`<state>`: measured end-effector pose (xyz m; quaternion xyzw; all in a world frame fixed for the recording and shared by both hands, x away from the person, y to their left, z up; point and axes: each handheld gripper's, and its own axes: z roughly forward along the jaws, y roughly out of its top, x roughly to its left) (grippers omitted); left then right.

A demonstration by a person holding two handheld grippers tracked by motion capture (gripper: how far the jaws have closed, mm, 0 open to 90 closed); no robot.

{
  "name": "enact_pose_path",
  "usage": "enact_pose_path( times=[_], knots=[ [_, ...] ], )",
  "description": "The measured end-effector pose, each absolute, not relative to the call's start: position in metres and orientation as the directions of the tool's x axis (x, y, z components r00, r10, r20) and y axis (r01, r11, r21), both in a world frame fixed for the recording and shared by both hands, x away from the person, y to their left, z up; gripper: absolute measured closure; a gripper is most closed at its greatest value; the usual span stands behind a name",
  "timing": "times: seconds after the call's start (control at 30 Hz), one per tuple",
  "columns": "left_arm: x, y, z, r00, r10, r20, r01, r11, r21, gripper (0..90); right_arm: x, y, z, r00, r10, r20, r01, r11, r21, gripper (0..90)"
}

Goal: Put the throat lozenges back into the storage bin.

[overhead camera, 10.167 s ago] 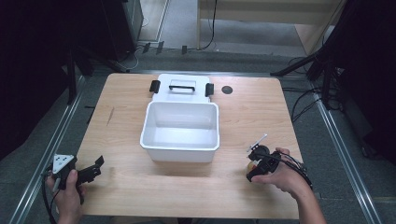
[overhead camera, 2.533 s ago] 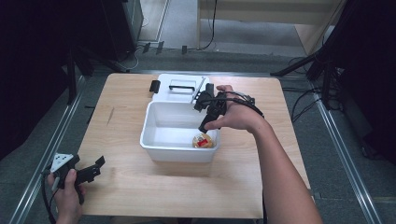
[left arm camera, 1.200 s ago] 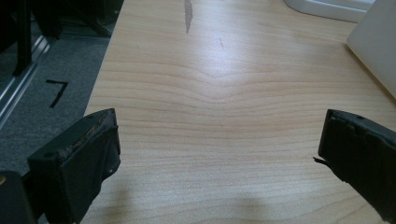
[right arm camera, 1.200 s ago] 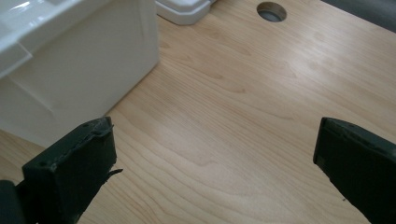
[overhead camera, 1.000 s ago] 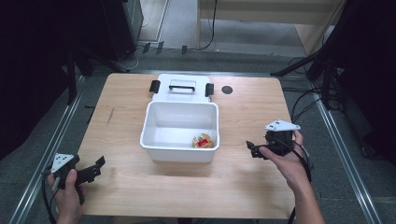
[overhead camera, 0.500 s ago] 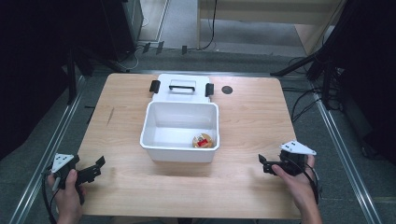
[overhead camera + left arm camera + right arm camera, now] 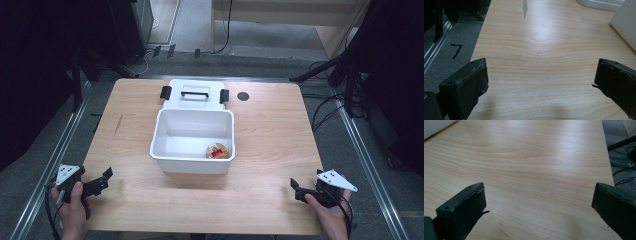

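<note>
We see a light wooden table [image 7: 270,135] filling mid-frame in the high view. At its centre sits a white rectangular plastic bin [image 7: 193,140], open top. Inside, at the bin's lower right corner, lies a small round tan item with a red label [image 7: 217,151]; the writing on the label is too small for us to read. Just behind the bin, touching its far edge, lies a white lid with a handle and two black latches [image 7: 195,94]. To the lid's right, apart from it, there's a small dark round spot [image 7: 243,96] on the tabletop.

Left gripper [image 7: 100,181] is at the lower left of the high view, held in the left hand [image 7: 74,210] over the table's near left corner, well apart from the bin. In the left gripper view its jaws stand wide apart, nothing between them, bare wood below; the bin wall [image 7: 624,22] shows at upper right of that frame. A black mark on the grey floor [image 7: 456,50] reads like a "7".

Right gripper [image 7: 296,189] is at the lower right, held in the right hand [image 7: 330,215], near the table's front edge. Right gripper view: jaws spread wide, empty, over bare wood.
</note>
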<state>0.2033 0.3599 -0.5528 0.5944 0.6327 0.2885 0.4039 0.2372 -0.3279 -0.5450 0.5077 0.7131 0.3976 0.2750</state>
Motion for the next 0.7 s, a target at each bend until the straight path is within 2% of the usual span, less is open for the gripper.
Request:
enact_pose_path(
  times=[0.4,0.7],
  knots=[
    [0.204,0.363,-0.553,0.038,0.980,-0.197,0.523,0.149,0.839,0.0,0.221,-0.336,-0.546,-0.278,0.961,0.012,0.474,0.127,0.871,0.0],
    [0.205,0.363,-0.553,0.027,0.979,-0.200,0.528,0.156,0.835,0.0,0.223,-0.342,-0.546,-0.275,0.959,0.066,0.480,0.077,0.874,0.0]
  ],
)
